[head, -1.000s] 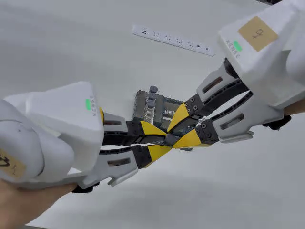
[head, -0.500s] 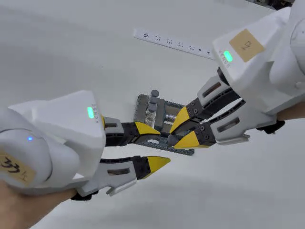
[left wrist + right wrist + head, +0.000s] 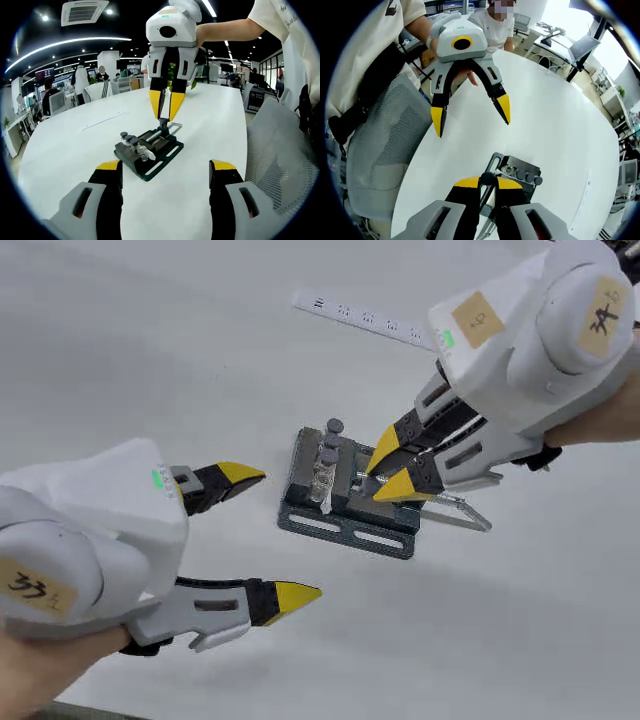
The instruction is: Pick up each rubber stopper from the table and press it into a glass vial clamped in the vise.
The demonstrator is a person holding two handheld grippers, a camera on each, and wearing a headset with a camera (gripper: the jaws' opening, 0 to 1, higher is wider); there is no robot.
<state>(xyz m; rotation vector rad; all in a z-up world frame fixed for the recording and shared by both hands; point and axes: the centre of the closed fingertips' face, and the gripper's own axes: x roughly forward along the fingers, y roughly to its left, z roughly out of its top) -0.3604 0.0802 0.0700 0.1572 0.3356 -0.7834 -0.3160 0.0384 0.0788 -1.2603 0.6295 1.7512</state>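
A dark vise (image 3: 345, 525) sits mid-table with a row of glass vials (image 3: 323, 465) clamped in it, each capped by a grey rubber stopper (image 3: 334, 426). My right gripper (image 3: 391, 470) reaches in from the upper right, its yellow tips nearly together on the vise handle. The right gripper view has that black handle knob (image 3: 487, 178) pinched between the jaws, with the stoppers (image 3: 524, 176) just beyond. My left gripper (image 3: 271, 532) stands wide open to the left of the vise, holding nothing. In the left gripper view the vise (image 3: 150, 150) lies ahead, with the right gripper (image 3: 166, 106) above it.
A white power strip (image 3: 370, 318) lies at the far side of the white table. A grey mesh chair (image 3: 280, 145) stands by the table edge, beside the person. Bare tabletop surrounds the vise. Office desks and people are in the background.
My left gripper has opened and drawn back to the left, away from the vise and from the right gripper's tips. The right gripper has stayed at the vise handle.
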